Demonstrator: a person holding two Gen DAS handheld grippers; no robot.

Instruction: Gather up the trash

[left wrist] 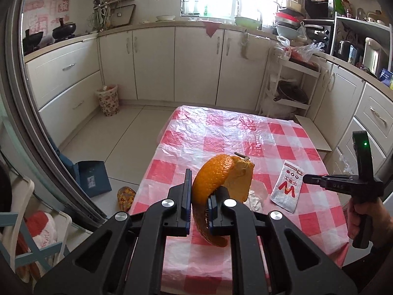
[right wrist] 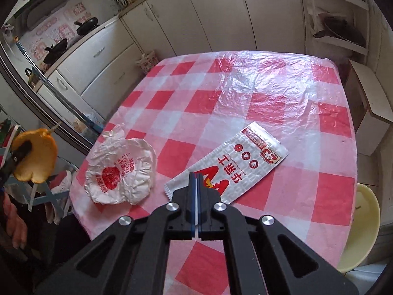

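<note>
Left claw [left wrist: 199, 198] grips orange peel [left wrist: 216, 179]; only right view shows crumpled wrapper [right wrist: 122, 169].

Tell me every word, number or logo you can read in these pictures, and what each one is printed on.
"华莱士", with a red W logo and "23": flat white sachet on the checked tablecloth.
Red print around a red round emblem: crumpled white wrapper; characters too creased to read.
Pink sheets with large red characters on the wall behind the woks: too blurred to read.
Grey lettering on the right gripper: too small to read.

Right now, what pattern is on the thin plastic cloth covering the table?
Red and white checks on the thin plastic tablecloth, clearest in the right wrist view.
</note>
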